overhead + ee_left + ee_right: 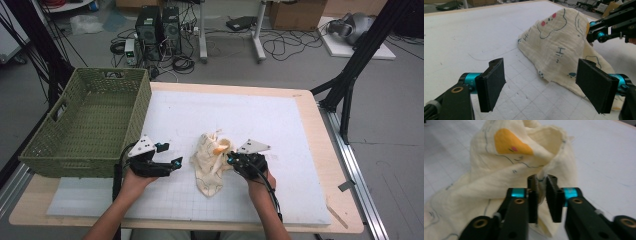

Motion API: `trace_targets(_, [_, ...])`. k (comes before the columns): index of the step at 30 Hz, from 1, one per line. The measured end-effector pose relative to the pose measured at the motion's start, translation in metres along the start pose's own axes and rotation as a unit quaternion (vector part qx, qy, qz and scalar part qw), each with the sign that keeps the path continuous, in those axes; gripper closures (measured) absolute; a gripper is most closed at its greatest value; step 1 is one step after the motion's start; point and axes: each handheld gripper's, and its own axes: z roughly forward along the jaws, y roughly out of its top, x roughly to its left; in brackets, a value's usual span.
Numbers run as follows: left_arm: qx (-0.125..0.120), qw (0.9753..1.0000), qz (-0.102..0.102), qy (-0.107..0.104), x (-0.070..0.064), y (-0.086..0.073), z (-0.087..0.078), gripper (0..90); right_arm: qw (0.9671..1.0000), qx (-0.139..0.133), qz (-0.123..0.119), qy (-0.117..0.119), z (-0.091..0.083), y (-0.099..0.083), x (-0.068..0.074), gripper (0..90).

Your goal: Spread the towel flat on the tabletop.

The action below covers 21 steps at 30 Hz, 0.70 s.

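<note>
On the white mat (280,130), the right gripper (541,195) pinches the yellow cloth (499,185). Beside it, the left gripper (544,82) is spread wide.

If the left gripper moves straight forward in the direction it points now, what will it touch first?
Most likely the cream cloth: the left gripper has its jaws wide open and points at the cloth's lower edge, with bare white mat between. Depth is hard to judge.

Your right claw (541,195) pinches a fold of the cream cloth (210,160), printed with blue outlines and an orange patch, lifting it tent-like; its rumpled remainder lies just right of your left claw (544,85).
</note>
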Motion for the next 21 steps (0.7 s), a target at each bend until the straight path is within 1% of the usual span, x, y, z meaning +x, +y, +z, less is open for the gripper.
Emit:
trace_targets(3, [0.008, 1.0000, 0.000, 0.003, 0.000, -0.001, 0.001, 27.6, 0.9999, 0.002, 0.006, -0.010, -0.008, -0.003, -0.008, 86.4])
trace_targets(4, [0.010, 0.9999, -0.002, 0.003, 0.000, -0.001, 0.001, 27.6, 0.9999, 0.002, 0.006, -0.010, -0.008, -0.003, -0.008, 86.4])
trace_targets(6, [0.011, 0.9999, -0.003, 0.003, 0.000, -0.002, 0.002, 28.5, 0.9998, 0.001, 0.011, -0.016, -0.013, -0.006, -0.015, 86.9])
trace_targets(7, [0.012, 0.9999, -0.003, 0.003, 0.000, -0.002, 0.002, 29.3, 0.9996, 0.002, 0.016, -0.024, -0.019, -0.008, -0.019, 87.1])
trace_targets(8, [0.012, 0.9999, -0.003, 0.002, 0.000, -0.002, 0.002, 29.3, 0.9996, 0.002, 0.016, -0.024, -0.019, -0.008, -0.019, 87.1])
trace_targets(9, [0.014, 0.9999, -0.002, 0.001, 0.000, -0.002, 0.002, 31.2, 0.9991, 0.008, 0.015, -0.039, -0.025, -0.010, -0.026, 87.1])
trace_targets(10, [0.015, 0.9999, -0.003, -0.001, 0.000, -0.002, 0.002, 31.2, 0.9991, 0.008, 0.015, -0.039, -0.025, -0.010, -0.026, 87.1])
trace_targets(11, [0.017, 0.9999, -0.002, -0.004, -0.001, -0.002, 0.002, 34.8, 0.9982, 0.011, 0.025, -0.053, -0.032, -0.014, -0.035, 87.2])
trace_targets(12, [0.019, 0.9998, -0.001, -0.006, -0.001, -0.002, 0.003, 34.8, 0.9982, 0.011, 0.025, -0.053, -0.032, -0.014, -0.035, 87.2])
trace_targets(13, [0.019, 0.9998, 0.000, -0.006, -0.002, -0.003, 0.003, 35.6, 0.9976, 0.014, 0.031, -0.060, -0.035, -0.015, -0.041, 87.2])
trace_targets(14, [0.022, 0.9997, 0.001, -0.008, -0.003, -0.003, 0.004, 36.7, 0.9958, 0.022, 0.045, -0.077, -0.042, -0.020, -0.053, 87.2])
trace_targets(15, [0.022, 0.9997, 0.002, -0.009, -0.004, -0.003, 0.005, 36.7, 0.9958, 0.022, 0.045, -0.077, -0.042, -0.020, -0.053, 87.2])
trace_targets(16, [0.023, 0.9997, 0.004, -0.009, -0.005, -0.002, 0.005, 36.8, 0.9938, 0.034, 0.051, -0.093, -0.047, -0.023, -0.061, 87.2])
trace_targets(17, [0.023, 0.9997, 0.003, -0.011, -0.007, -0.002, 0.006, 36.8, 0.9938, 0.034, 0.051, -0.093, -0.047, -0.023, -0.061, 87.2])
trace_targets(18, [0.023, 0.9996, 0.002, -0.016, -0.009, -0.001, 0.007, 36.7, 0.9922, 0.045, 0.046, -0.107, -0.049, -0.025, -0.065, 87.2])
trace_targets(19, [0.022, 0.9996, 0.002, -0.018, -0.011, -0.001, 0.008, 36.5, 0.9896, 0.061, 0.043, -0.123, -0.051, -0.029, -0.070, 87.2])
trace_targets(20, [0.023, 0.9995, 0.003, -0.023, -0.014, 0.000, 0.009, 35.6, 0.9848, 0.086, 0.041, -0.146, -0.053, -0.035, -0.075, 87.2])
trace_targets(21, [0.025, 0.9993, 0.003, -0.027, -0.017, 0.000, 0.011, 35.6, 0.9848, 0.086, 0.041, -0.146, -0.053, -0.035, -0.075, 87.2])
